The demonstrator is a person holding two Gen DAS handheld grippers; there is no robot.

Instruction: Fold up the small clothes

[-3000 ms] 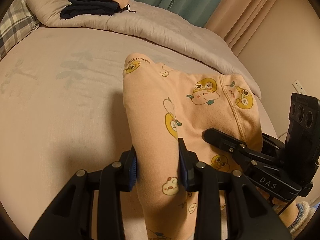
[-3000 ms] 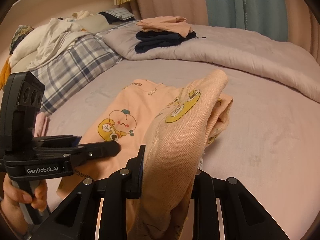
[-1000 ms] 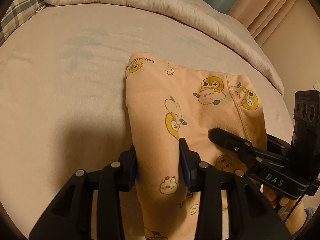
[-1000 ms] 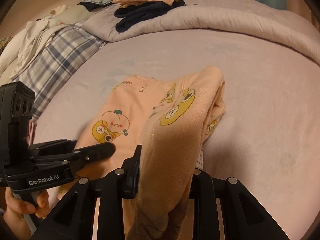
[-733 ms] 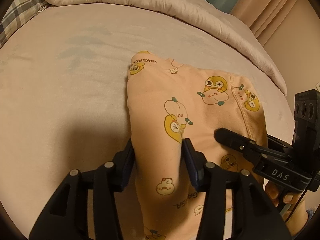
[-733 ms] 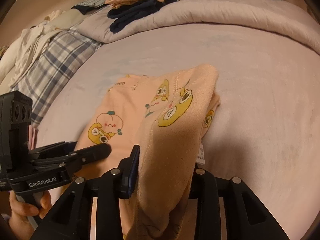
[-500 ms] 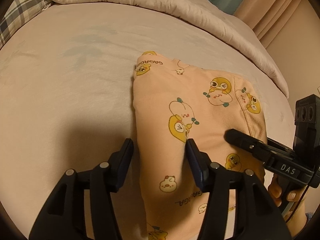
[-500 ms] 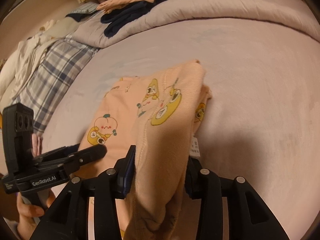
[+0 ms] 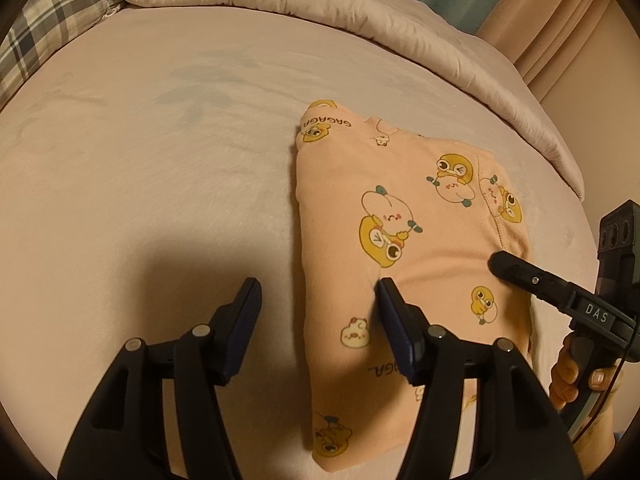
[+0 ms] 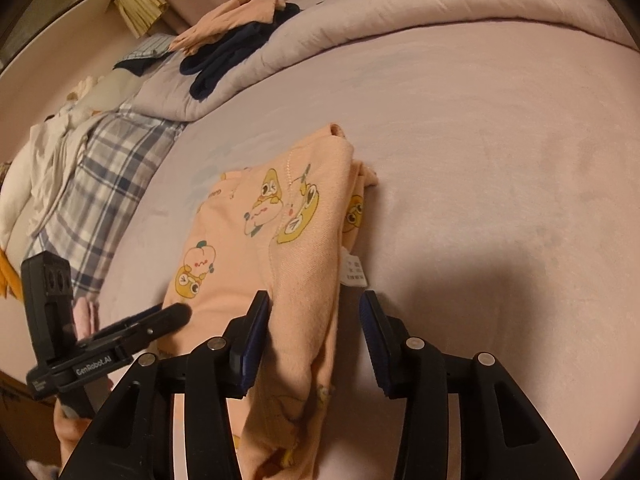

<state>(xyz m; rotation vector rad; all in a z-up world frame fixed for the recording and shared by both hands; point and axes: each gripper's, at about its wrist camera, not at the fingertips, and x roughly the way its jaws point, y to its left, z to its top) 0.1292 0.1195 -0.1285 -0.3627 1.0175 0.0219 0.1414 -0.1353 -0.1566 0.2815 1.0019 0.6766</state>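
A small peach garment with yellow cartoon prints (image 9: 400, 240) lies folded on the bed; it also shows in the right wrist view (image 10: 280, 240). My left gripper (image 9: 316, 296) is open over the garment's left edge, its right finger touching the cloth. My right gripper (image 10: 314, 312) is open over the garment's right edge, with cloth between its jaws and a white label (image 10: 354, 270) beside it. Each gripper shows in the other's view: the right one (image 9: 560, 296), the left one (image 10: 120, 336).
The pale bedsheet (image 9: 160, 160) spreads to the left. A rolled grey duvet (image 9: 360, 12) runs along the back, carrying dark and peach clothes (image 10: 236, 40). A plaid pillow (image 10: 100, 168) and white clothing (image 10: 44, 160) lie at the left.
Both grippers have opened and let go of the garment, which now lies flat on the bed. Both have drawn back a little.
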